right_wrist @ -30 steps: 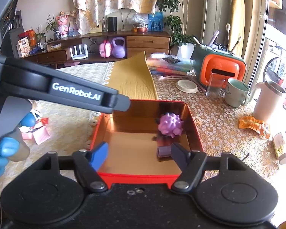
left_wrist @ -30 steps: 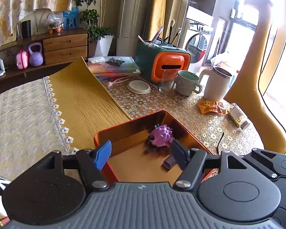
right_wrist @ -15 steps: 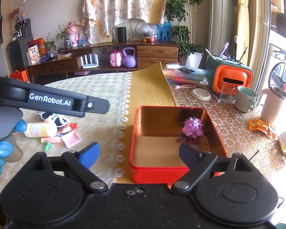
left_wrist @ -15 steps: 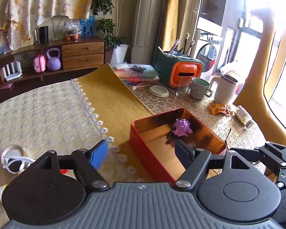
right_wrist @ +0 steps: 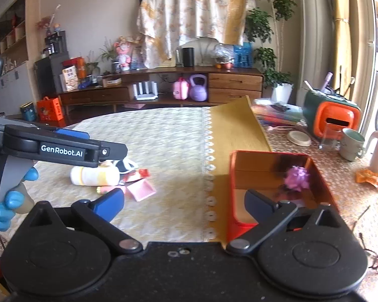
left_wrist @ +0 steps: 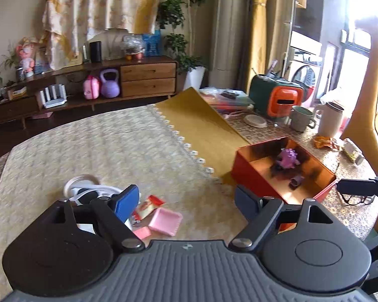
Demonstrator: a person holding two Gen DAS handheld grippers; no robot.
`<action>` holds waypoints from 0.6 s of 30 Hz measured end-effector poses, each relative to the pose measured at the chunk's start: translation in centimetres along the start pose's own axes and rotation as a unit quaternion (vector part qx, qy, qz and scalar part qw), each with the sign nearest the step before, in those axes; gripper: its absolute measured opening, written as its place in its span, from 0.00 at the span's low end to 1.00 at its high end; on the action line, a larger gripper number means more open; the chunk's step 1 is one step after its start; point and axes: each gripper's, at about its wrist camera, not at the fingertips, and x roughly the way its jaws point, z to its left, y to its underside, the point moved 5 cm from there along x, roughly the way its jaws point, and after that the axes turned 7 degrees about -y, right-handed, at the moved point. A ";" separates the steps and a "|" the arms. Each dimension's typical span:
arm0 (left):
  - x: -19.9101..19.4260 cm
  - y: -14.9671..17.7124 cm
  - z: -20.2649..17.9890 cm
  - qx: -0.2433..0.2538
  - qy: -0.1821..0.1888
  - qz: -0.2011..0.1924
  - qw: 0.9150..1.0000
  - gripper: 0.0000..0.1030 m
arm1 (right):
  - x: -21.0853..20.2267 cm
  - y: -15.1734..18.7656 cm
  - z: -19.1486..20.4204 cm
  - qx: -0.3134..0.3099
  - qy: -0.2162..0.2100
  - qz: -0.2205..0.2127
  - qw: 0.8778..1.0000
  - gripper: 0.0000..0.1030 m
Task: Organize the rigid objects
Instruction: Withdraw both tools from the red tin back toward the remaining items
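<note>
Now purple spiky ball [left_wrist: 287, 158] inside red tin [left_wrist: 254, 173].

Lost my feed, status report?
Both tools, left and right, open, empty. Spiky ball in red tin. Pink tray waiting, nothing blocking.

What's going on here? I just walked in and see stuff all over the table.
A person is sorting small items into the red tin, holding a gripper in each hand. A purple spiky ball already lies inside. The left gripper and the right gripper hold nothing, their jaws have just been opening. The pink tray and white bottle lie on the cloth.
</note>
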 end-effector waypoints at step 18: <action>-0.4 5.1 11.4 -0.081 -0.071 0.015 0.994 0.84 | 3.2 1.3 4.7 -0.011 -0.043 0.022 0.999 1.00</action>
